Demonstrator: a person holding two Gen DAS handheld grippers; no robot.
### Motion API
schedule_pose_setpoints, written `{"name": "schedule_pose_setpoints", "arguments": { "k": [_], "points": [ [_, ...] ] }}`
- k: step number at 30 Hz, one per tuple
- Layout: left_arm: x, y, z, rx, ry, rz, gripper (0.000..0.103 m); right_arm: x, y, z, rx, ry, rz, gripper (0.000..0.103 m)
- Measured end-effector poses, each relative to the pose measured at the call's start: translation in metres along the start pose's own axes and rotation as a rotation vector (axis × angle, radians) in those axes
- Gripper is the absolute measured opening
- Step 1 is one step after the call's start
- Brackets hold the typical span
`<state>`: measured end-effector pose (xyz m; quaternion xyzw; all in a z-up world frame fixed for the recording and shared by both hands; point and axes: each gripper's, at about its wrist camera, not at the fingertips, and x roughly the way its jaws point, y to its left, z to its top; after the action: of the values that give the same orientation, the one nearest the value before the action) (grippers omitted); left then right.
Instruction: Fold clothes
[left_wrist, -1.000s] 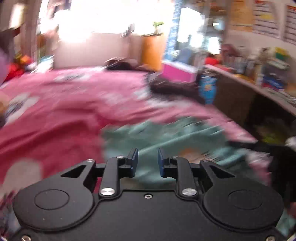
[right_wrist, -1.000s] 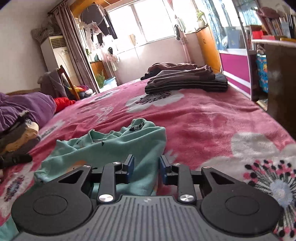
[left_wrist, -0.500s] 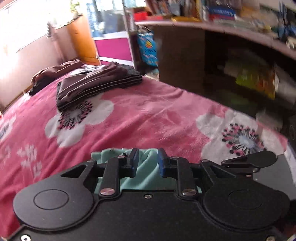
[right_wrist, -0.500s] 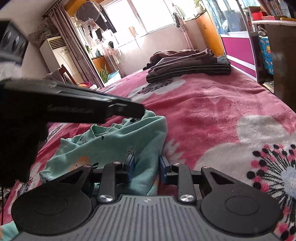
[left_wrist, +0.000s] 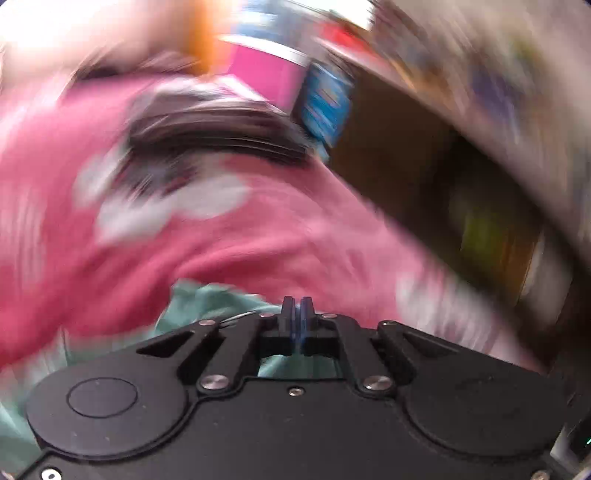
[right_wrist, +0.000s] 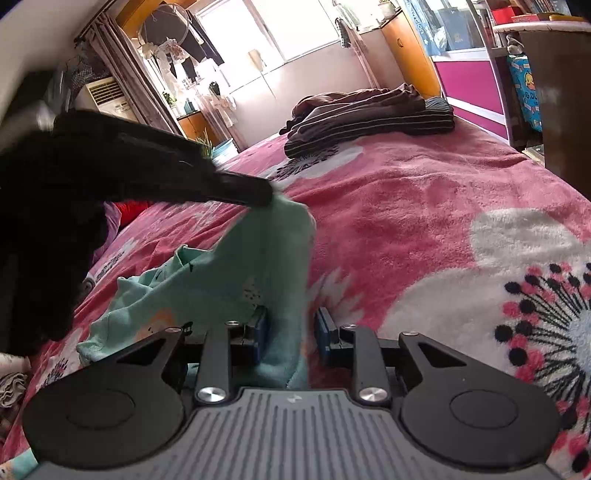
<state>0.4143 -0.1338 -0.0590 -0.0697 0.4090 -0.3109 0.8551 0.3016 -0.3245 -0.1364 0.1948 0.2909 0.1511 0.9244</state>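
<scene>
A mint-green garment (right_wrist: 229, 273) lies crumpled on the pink flowered blanket (right_wrist: 406, 206). In the right wrist view my left gripper (right_wrist: 264, 194) comes in from the left, shut on the garment's far corner and lifting it off the bed. The left wrist view is badly blurred; there the left gripper (left_wrist: 296, 314) has its fingers pressed together with green cloth (left_wrist: 207, 306) just under and behind them. My right gripper (right_wrist: 291, 328) is open, and the garment's near edge lies between its blue pads without being pinched.
A folded pile of dark striped clothes (right_wrist: 369, 118) sits far back on the bed. A brown shelf unit (right_wrist: 565, 96) and a pink cabinet (right_wrist: 472, 85) stand along the bed's right side. More clothes (right_wrist: 11, 384) lie at the left edge.
My left gripper has shut on the garment's far corner and raised it, pulling the cloth up into a peak. The right gripper has stayed open in the same place.
</scene>
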Motion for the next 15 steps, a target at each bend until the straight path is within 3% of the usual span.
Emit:
{"name": "schedule_pose_setpoints", "arguments": {
  "k": [3, 6, 9, 15],
  "points": [
    [-0.005, 0.037, -0.022, -0.235, -0.043, -0.049, 0.0, -0.001, 0.0, 0.0, -0.001, 0.001, -0.001, 0.027],
    [-0.021, 0.047, -0.027, -0.329, -0.157, -0.062, 0.0, -0.001, 0.0, 0.001, 0.003, 0.0, -0.001, 0.027],
    [-0.032, 0.034, -0.02, -0.231, -0.174, -0.023, 0.0, -0.007, 0.003, 0.003, -0.006, -0.017, -0.012, 0.026],
    [-0.014, -0.023, -0.018, 0.079, -0.039, -0.062, 0.0, -0.007, 0.002, 0.005, 0.003, -0.028, -0.022, 0.026]
  ]
}}
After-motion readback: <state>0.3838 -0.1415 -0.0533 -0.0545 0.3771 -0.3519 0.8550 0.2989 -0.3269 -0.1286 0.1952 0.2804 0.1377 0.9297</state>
